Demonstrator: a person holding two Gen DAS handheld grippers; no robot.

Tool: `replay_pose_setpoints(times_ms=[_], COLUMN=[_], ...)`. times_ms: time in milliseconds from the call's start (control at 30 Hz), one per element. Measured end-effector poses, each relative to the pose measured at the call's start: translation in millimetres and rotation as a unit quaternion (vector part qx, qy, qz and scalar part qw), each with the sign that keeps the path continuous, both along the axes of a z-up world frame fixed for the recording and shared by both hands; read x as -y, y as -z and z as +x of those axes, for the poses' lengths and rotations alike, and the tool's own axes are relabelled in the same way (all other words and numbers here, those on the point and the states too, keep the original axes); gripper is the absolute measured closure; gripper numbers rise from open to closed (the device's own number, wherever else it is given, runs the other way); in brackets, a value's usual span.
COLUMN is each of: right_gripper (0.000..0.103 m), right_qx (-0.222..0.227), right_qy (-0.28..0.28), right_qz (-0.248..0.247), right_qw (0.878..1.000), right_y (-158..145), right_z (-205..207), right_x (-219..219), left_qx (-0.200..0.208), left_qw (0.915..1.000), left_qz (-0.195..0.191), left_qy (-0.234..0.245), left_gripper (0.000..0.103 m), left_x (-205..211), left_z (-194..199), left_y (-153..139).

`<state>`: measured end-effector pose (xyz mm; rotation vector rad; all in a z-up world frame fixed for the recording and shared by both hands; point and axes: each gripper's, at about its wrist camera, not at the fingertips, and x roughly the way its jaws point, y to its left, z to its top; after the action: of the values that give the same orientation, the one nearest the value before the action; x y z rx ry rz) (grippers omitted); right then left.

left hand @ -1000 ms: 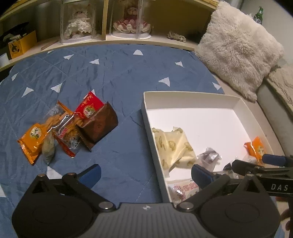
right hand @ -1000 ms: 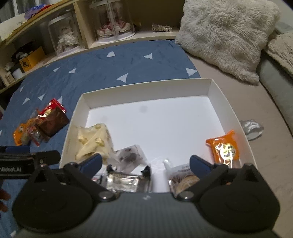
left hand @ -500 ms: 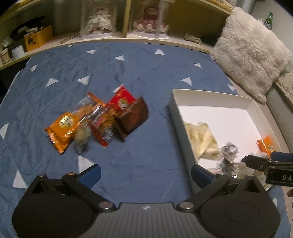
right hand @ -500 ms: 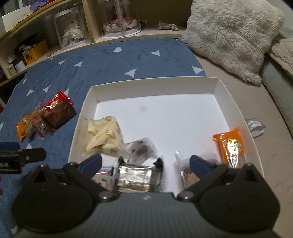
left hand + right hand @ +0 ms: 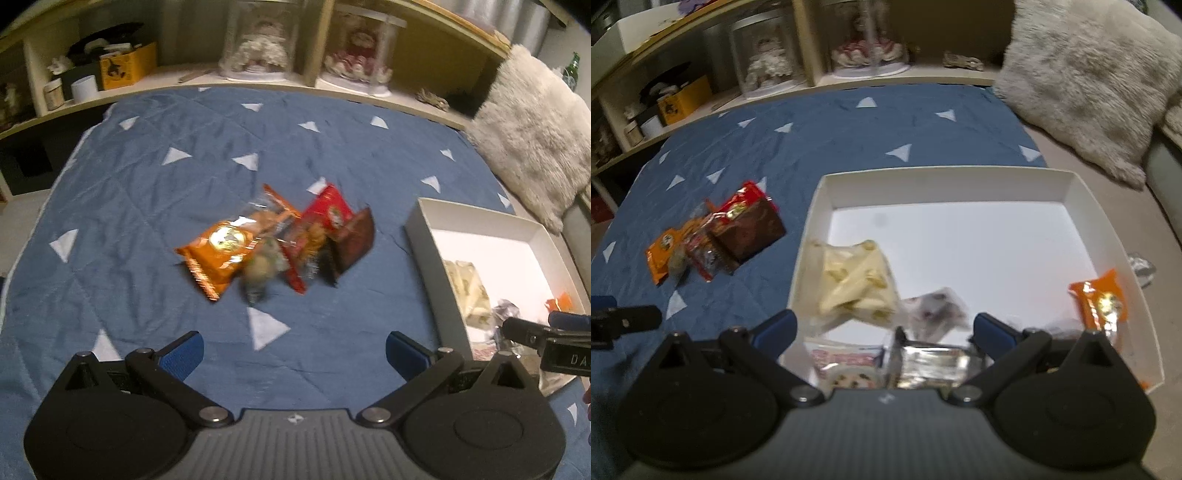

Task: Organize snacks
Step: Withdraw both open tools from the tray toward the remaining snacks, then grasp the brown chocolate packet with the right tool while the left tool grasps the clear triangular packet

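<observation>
A small pile of snack packets lies on the blue quilt: an orange packet (image 5: pixel 218 251), a red packet (image 5: pixel 330 208) and a brown pouch (image 5: pixel 354 240), also seen as a brown pouch (image 5: pixel 748 230) in the right wrist view. My left gripper (image 5: pixel 293 350) is open and empty, hovering short of the pile. A white box (image 5: pixel 960 177) holds pale yellow packets (image 5: pixel 857 280), a silver packet (image 5: pixel 934 362) and an orange packet (image 5: pixel 1099 299). My right gripper (image 5: pixel 882 332) is open above the box's near edge, holding nothing.
The blue quilt (image 5: pixel 184 147) with white triangles covers the surface. A shelf with glass-domed dolls (image 5: pixel 258 48) and a yellow box (image 5: pixel 125 66) runs along the back. A furry cushion (image 5: pixel 1089 81) lies at the right. A crumpled silver wrapper (image 5: pixel 1143 267) sits outside the box.
My left gripper has swung left, bringing the snack pile to the centre of its view and the box to the right edge. My right gripper has drawn back slightly over the box.
</observation>
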<state>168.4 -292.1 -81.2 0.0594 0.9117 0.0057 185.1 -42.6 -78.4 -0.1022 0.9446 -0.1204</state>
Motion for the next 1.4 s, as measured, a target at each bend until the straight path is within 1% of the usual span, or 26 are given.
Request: replay_pose_setpoints(times_ms=[167, 333, 467, 567, 700, 833, 933, 1000, 1033, 1067, 1100, 1200, 1233, 1267, 1333, 1400], right_gripper=[0.001, 0.001, 0.001, 0.000, 0.000, 0.000, 0.000, 0.000, 0.001, 0.002, 0.002, 0.009, 0.014, 0.019, 0.022, 0.026], right_qx=[0.003, 0.014, 0.038, 0.062, 0.094, 0.117, 0.122, 0.113, 0.105, 0.100, 0.097, 0.096, 0.094, 0.093, 0.086, 0.069], right_qy=[-0.019, -0.023, -0.038, -0.054, -0.076, -0.091, -0.098, -0.088, -0.081, -0.076, -0.070, -0.053, -0.040, -0.022, 0.007, 0.028], right_qz=[0.003, 0.014, 0.021, 0.033, 0.018, 0.005, 0.005, 0.043, 0.074, 0.093, 0.107, 0.149, 0.162, 0.177, 0.205, 0.228], right_qw=[1.000, 1.000, 0.998, 0.996, 0.993, 0.989, 0.988, 0.989, 0.988, 0.988, 0.987, 0.983, 0.982, 0.980, 0.975, 0.971], right_y=[4.4, 6.9, 6.0, 5.4, 6.7, 13.1, 18.6, 20.3, 21.1, 22.1, 23.1, 25.9, 27.5, 29.7, 35.7, 43.4], right_z=[4.4, 11.3, 13.4, 14.0, 17.3, 27.8, 39.3, 50.2, 56.6, 61.5, 66.9, 82.8, 87.3, 92.8, 103.7, 115.2], right_x=[-15.7, -25.1, -36.0, -46.5, -64.8, -81.1, -93.0, -93.3, -92.3, -91.3, -91.2, -92.7, -93.2, -92.3, -90.2, -89.0], left_qx=[0.006, 0.023, 0.046, 0.052, 0.058, 0.073, 0.075, 0.079, 0.081, 0.084, 0.085, 0.089, 0.090, 0.090, 0.091, 0.097], left_qw=[1.0000, 0.9997, 0.9986, 0.9974, 0.9964, 0.9959, 0.9944, 0.9930, 0.9928, 0.9926, 0.9926, 0.9913, 0.9911, 0.9912, 0.9916, 0.9920], left_qz=[-0.003, 0.002, -0.016, -0.035, -0.044, -0.047, -0.074, -0.087, -0.088, -0.088, -0.087, -0.095, -0.096, -0.094, -0.086, -0.075], left_qy=[-0.004, -0.007, -0.023, -0.037, -0.043, -0.024, -0.010, -0.005, -0.001, 0.005, 0.007, 0.018, 0.022, 0.026, 0.031, 0.034], left_gripper=[0.000, 0.000, 0.000, 0.000, 0.000, 0.000, 0.000, 0.002, 0.005, 0.010, 0.012, 0.018, 0.021, 0.024, 0.028, 0.029], left_x=[-18.3, -30.4, -40.5, -45.5, -47.7, -44.7, -44.8, -45.7, -45.0, -44.1, -43.2, -42.6, -42.5, -42.1, -40.1, -38.7], left_z=[-1.2, -2.7, -3.2, 2.3, 11.1, 17.1, 22.7, 26.3, 27.7, 29.6, 31.6, 36.2, 37.6, 39.3, 42.2, 44.4], left_y=[2.4, 6.1, 7.9, 9.9, 15.6, 22.6, 31.2, 35.6, 37.4, 39.3, 41.4, 47.5, 49.3, 51.4, 54.6, 57.1])
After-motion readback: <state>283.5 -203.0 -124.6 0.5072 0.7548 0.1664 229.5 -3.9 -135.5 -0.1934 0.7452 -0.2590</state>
